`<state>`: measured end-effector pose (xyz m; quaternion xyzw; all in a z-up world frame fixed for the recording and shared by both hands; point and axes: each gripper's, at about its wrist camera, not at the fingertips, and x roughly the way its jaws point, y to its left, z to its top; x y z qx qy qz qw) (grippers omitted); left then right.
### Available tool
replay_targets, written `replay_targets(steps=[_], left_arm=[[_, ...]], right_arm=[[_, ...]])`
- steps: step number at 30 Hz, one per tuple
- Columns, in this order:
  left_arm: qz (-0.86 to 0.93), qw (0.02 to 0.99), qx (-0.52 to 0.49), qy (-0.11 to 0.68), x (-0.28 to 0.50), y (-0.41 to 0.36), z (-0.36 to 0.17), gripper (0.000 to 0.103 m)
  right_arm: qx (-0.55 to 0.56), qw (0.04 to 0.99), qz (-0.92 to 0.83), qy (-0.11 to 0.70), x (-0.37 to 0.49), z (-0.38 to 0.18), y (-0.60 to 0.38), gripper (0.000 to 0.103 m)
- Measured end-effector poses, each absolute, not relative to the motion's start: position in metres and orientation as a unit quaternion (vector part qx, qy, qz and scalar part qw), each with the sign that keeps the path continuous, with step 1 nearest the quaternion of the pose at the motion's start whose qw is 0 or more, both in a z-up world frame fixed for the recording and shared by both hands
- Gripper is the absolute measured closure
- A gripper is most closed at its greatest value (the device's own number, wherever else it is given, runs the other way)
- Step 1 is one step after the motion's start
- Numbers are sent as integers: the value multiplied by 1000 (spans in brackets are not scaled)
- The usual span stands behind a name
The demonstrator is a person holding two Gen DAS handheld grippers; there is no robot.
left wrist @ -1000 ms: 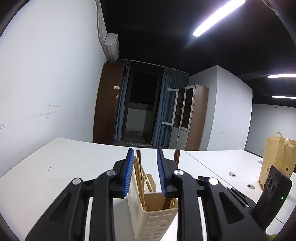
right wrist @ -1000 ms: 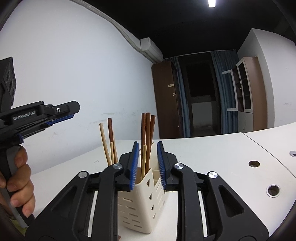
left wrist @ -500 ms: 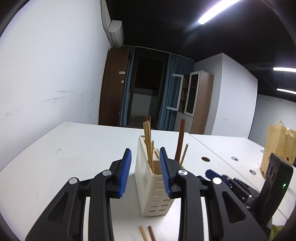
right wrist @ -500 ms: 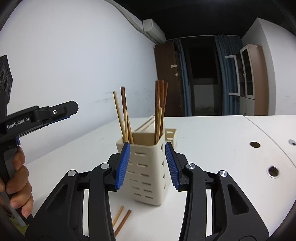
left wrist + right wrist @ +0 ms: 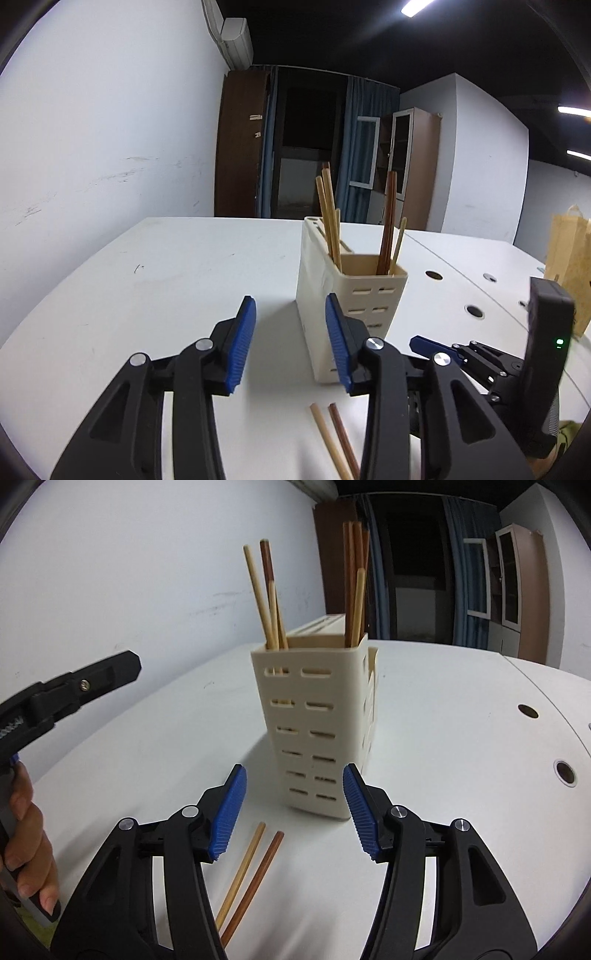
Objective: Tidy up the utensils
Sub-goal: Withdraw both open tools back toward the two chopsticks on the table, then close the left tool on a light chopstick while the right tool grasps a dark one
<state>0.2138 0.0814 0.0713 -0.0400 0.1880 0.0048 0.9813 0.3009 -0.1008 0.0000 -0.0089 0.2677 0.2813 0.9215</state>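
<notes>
A: Nearest? Left tool [image 5: 290, 339], blue pads spread wide, gripping nothing. Right tool [image 5: 291, 808] likewise, jaws well apart and empty.

B: And just past the fingertips?

A: Two loose chopsticks [image 5: 247, 871] flat on the white surface [image 5: 461, 716], one pale, one dark, side by side and almost touching. Seen also from the left wrist [image 5: 336, 439], close to the near edge of the surface.

B: Beyond those?

A: Cream slotted utensil holder [image 5: 314, 731], upright on the surface, just ahead of both tools and touched by neither. Standing chopsticks [image 5: 273, 602] inside, pale and dark mixed, leaning against opposite corners of the front compartment. A second, rear section behind; contents hard to make out.

B: Further off?

A: Round cable holes [image 5: 565, 771] toward the right edge of the surface. A brown paper bag [image 5: 569, 258] at the far right side. Then a white wall [image 5: 110, 129], a dark doorway with blue curtains [image 5: 354, 147], a glass-fronted cabinet [image 5: 410, 162].
</notes>
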Motion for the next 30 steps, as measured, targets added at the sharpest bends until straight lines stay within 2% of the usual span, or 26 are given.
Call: replay_targets(steps=[4,7,15,21,27,30], left_arm=[[8,979,-44,197,210,86,67,64],[17,979,-43,198,205,91,63,55],[19,972,-71,224,207,107,55,55],[23,967,-60,246,214,103,49,52],[29,968,-62,240,212,103,49,52],[26,967,-70,245,214,106,49,52]], right_arm=[[-19,915,276,292,303,-11,-94,51],[-30,911,270,312,305,-21,-88,51],[-53,893,259,364,310,-46,-74,51],[-66,883,245,394,312,-61,-63,58],[-80,871,254,412,312,-67,-55,59],[-83,866,254,422,311,-70,-52,64]])
